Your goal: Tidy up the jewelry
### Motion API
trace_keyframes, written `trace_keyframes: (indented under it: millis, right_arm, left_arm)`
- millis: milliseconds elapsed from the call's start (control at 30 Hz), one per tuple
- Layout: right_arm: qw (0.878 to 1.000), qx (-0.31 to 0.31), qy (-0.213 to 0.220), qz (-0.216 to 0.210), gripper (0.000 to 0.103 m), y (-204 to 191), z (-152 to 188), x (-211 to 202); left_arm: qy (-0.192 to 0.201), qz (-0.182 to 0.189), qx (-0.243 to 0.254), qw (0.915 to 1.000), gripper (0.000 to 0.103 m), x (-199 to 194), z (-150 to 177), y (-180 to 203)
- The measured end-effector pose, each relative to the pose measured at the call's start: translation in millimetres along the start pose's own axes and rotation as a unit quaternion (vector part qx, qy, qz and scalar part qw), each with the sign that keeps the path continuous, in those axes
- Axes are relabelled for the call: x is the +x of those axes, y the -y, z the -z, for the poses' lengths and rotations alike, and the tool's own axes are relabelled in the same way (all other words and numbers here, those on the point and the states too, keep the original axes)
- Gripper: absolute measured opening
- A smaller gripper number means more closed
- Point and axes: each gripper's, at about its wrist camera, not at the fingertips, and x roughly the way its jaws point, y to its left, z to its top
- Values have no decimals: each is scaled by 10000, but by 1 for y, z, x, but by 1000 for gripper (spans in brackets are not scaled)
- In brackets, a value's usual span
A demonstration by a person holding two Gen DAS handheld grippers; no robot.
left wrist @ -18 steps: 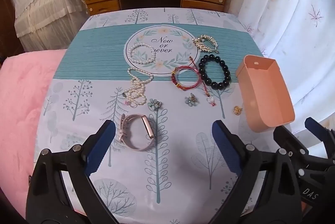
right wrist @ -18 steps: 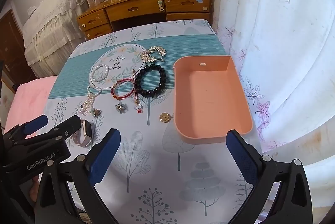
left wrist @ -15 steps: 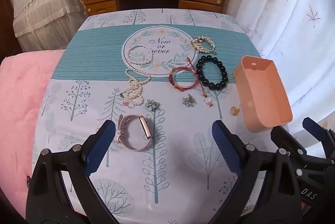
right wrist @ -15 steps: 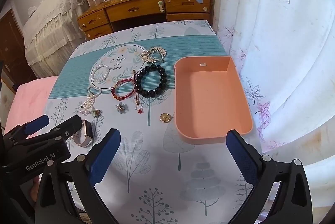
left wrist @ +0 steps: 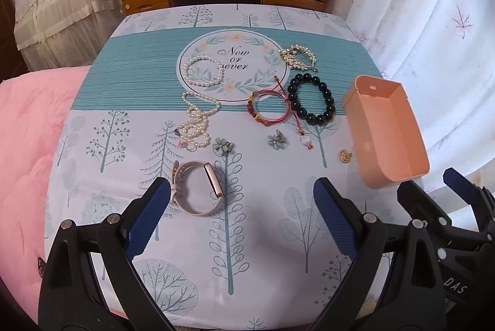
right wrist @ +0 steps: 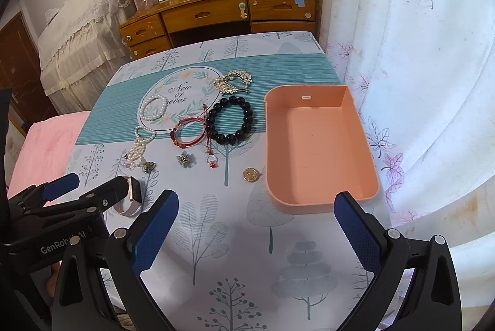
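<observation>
Jewelry lies on a tree-print tablecloth [left wrist: 266, 238]: a pink watch [left wrist: 198, 191], a pearl bracelet [left wrist: 202, 71], a pearl necklace [left wrist: 196, 122], a red bangle [left wrist: 269, 109], a black bead bracelet [left wrist: 311, 103], a gold leaf piece [left wrist: 297, 57], two flower brooches [left wrist: 222, 146] and a gold coin charm [left wrist: 345, 155]. An empty peach tray [right wrist: 321, 151] stands at the right. My left gripper [left wrist: 241, 218] is open, just in front of the watch. My right gripper [right wrist: 256, 229] is open, in front of the tray.
A wooden desk with drawers [right wrist: 222, 12] stands behind the table. A white curtain [right wrist: 417, 52] hangs along the right side. A pink blanket [left wrist: 27, 130] lies at the left. The table's right edge runs just past the tray.
The left gripper has drawn back slightly, so the jewelry sits a little farther away in its view. The right gripper has hardly moved. Both stay open.
</observation>
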Motion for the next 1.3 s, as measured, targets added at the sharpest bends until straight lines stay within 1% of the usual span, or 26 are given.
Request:
trace_keyframes:
  millis: [233,367,700,933,1100,1300]
  right_arm:
    - [10000,19,2,10,102,-1,-1,1]
    - [10000,18,0,4,102,-1,-1,1]
    - [10000,-7,11,-15,101,-1,-3,2]
    - [10000,10,-27,7,99,-2,-5,4]
    - [10000,-7,-44,31,96,-5,-5,5]
    - [10000,44,-77,-30,96,-6,-4,6]
  left_arm:
    - [28,-47,48,10000,93,-1,0,1]
    - [42,15,136,9999,93,-2,0,5]
    - [13,-107,214,9997,93,1,1,6]
    - [205,-134,198,9995,93,-3,2,-1]
    - [248,-87,162,9995,93,-4,3,-5]
    - [332,-207,286,9988,93,-4,6,-4]
